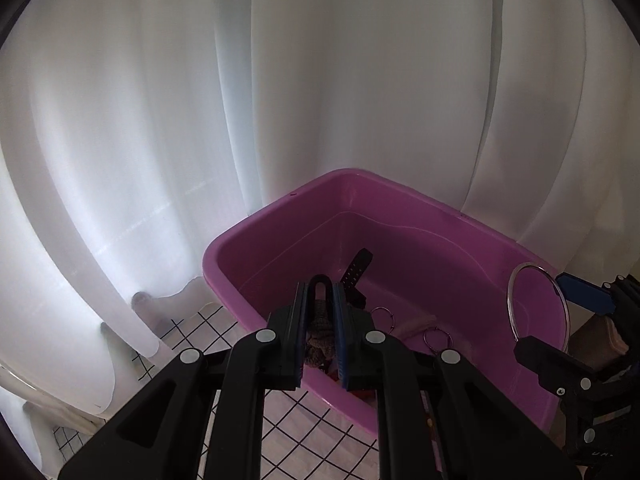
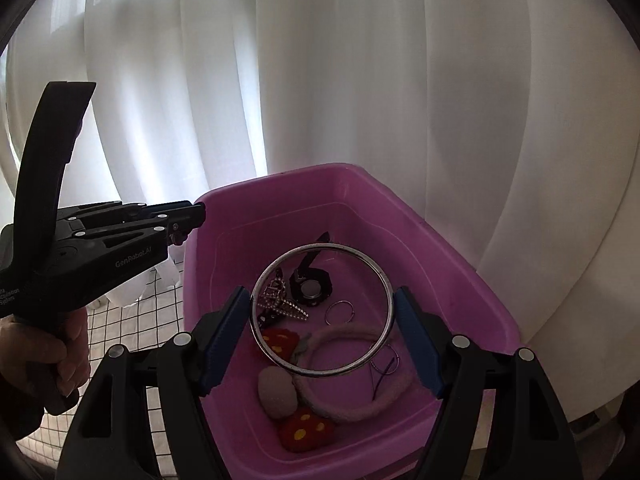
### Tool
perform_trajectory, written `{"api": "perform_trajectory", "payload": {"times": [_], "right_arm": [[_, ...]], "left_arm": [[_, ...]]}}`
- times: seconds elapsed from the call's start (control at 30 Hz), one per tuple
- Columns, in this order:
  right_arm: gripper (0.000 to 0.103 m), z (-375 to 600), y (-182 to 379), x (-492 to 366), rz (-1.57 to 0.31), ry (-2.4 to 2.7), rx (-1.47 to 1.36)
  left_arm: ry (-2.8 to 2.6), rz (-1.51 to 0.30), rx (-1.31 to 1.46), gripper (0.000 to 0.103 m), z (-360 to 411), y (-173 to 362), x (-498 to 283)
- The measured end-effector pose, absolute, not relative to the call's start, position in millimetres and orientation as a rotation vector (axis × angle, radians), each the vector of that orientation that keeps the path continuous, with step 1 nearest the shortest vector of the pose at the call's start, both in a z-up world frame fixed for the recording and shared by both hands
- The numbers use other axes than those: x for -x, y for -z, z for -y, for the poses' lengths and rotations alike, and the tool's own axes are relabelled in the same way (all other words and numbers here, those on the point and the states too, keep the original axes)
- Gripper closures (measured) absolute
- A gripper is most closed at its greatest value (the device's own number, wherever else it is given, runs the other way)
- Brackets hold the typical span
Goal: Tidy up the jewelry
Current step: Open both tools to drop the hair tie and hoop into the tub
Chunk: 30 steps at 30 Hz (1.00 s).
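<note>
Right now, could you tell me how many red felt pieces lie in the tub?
2: one beside the headband, one near the tub's front wall. Others may be hidden.

"GenRobot.AI" printed in grey on side of left gripper (image 2: 192, 216) body; smaller print near handle too blurred to read.

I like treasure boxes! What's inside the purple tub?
Inside the purple tub: a black watch, sparkly hair clip, pink headband, red spotted clips, thin rings. The held silver bangle hides some.
</note>
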State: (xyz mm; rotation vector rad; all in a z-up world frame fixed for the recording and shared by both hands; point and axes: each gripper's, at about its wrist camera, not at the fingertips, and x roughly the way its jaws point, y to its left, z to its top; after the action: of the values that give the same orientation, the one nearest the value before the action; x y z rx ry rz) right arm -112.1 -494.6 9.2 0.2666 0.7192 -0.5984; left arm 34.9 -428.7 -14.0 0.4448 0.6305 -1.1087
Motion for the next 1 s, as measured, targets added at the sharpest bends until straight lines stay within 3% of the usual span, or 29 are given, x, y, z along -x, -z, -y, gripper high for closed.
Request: {"api": "perform_trajectory", "payload": {"times": [0.4, 0.5, 0.57, 0.77, 1.0], "right_arm": [[0.032, 539, 37, 99, -0.823, 0.569, -0.364], [0.031, 542, 39, 95, -0.842, 0.566, -0.360], [0.031, 543, 39, 95, -0.846, 0.575, -0.360], [0.031, 546, 37, 93, -0.841, 0.573, -0.358], [0.031, 546, 32, 97, -0.829, 0.569, -0.356]], "left_arm": [[1.092, -0.783, -0.581, 0.087, 494, 55, -38], [1.069, -0.801, -0.575, 0.065, 494, 59, -42], [1.054, -0.806, -0.563, 0.037, 492, 59, -45], [1.024, -0.827, -0.546, 0.021, 493, 59, -52], [0.981, -0.858, -0.539, 0.016, 495, 60, -59]]}}
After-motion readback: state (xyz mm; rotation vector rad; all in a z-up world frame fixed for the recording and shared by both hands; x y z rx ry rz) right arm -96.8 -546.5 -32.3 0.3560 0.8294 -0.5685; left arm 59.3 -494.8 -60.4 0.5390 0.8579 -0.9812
